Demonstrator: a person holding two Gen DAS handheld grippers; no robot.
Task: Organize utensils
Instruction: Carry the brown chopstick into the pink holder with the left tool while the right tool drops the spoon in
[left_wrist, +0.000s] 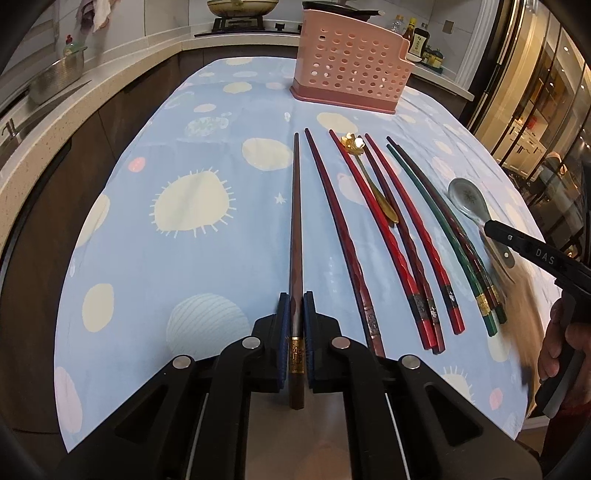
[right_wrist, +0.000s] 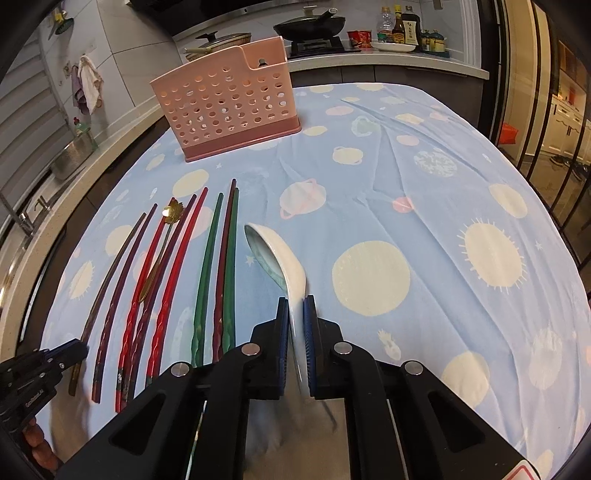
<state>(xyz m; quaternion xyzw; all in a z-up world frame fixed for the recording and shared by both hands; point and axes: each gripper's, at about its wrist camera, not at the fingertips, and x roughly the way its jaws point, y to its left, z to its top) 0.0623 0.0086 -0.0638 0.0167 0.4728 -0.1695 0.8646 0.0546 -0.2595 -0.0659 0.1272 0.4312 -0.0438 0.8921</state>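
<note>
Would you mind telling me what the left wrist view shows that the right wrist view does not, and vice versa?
Only the left wrist view shows, close up, the left gripper shut on the brown chopstick, plus the inside of the ceramic spoon. Only the right wrist view shows, close up, the right gripper shut on that spoon's handle, plus a red packet on the counter. Both share the pink holder, the gold spoon and the row of chopsticks.

The left tool (left_wrist: 295, 314) gripped a brown chopstick (left_wrist: 296, 236) near its gold-banded end. More chopsticks (left_wrist: 391, 243) and a gold spoon (left_wrist: 373, 184) lay toward the tabletop's (left_wrist: 207, 122) right edge, a pink basket (left_wrist: 351, 70) at its far edge.
</note>
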